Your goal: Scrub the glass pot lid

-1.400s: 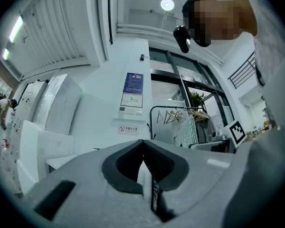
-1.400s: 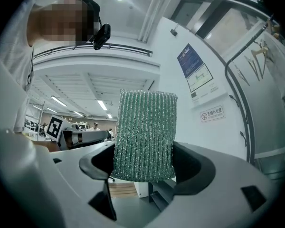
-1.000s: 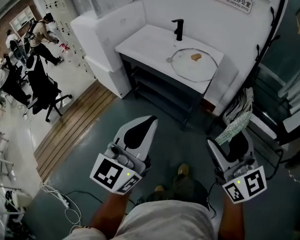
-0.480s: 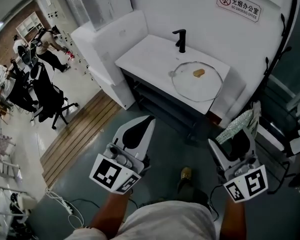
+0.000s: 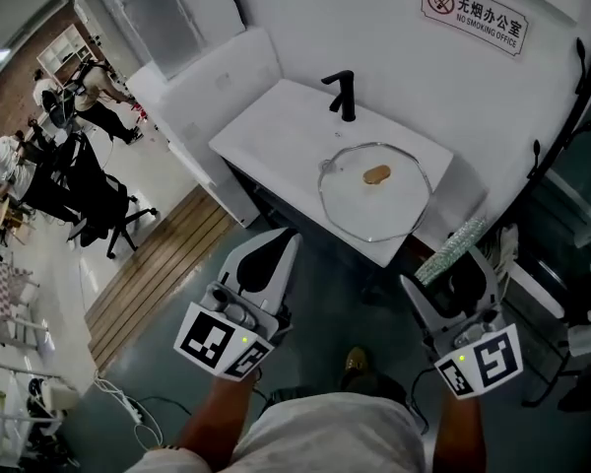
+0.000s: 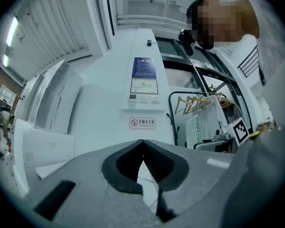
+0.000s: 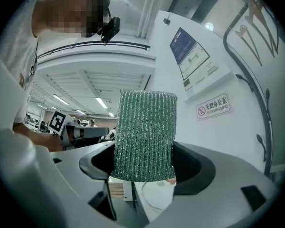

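The round glass pot lid lies flat on the white counter ahead, with a tan knob at its middle. My left gripper is shut and empty, held low in front of the counter's near edge. My right gripper is shut on a green scrubbing sponge, which sticks up between the jaws. Both grippers are short of the lid and apart from it. In the left gripper view the jaws meet with nothing between them.
A black faucet stands at the counter's back, by a wall with a no-smoking sign. A white cabinet stands left of the counter. People and office chairs are at the far left. A clothes rack stands to the right.
The counter and lid have come closer and lower in the head view as I stepped toward them. Both grippers keep their pose, the sponge still held.
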Tool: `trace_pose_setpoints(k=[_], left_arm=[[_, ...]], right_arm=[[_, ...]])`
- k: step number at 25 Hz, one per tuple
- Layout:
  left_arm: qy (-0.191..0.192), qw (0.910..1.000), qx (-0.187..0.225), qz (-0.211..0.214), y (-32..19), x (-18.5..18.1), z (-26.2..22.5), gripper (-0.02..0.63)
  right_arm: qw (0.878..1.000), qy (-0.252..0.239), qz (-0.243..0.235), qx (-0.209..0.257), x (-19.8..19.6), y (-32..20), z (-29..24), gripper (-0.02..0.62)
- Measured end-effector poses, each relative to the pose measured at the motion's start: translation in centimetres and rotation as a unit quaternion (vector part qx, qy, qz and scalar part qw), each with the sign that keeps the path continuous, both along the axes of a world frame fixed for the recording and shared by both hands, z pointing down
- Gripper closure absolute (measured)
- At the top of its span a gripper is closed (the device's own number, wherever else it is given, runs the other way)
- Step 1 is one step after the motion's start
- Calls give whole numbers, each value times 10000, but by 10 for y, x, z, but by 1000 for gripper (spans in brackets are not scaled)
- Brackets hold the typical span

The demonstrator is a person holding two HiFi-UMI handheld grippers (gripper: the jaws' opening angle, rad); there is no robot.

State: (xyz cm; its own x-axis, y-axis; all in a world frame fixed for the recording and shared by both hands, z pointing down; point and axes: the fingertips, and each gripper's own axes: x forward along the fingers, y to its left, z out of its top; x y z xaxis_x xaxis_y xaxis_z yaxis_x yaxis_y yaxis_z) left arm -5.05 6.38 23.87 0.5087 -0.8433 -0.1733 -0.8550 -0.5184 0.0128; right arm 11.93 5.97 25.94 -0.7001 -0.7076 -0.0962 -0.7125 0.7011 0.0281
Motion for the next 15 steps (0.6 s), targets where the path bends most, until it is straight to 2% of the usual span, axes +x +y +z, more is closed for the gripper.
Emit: trace_pose_setpoints(k=[6,15], left_arm=[[8,9998,-136,-178,-40,12,7,591],[-83,9991,-271,-320,-80,8,17,591]], right_arm=[[9998,41,-138,-110,15,-44,7,247],[9994,177,-229,-196,9,-83,14,247]])
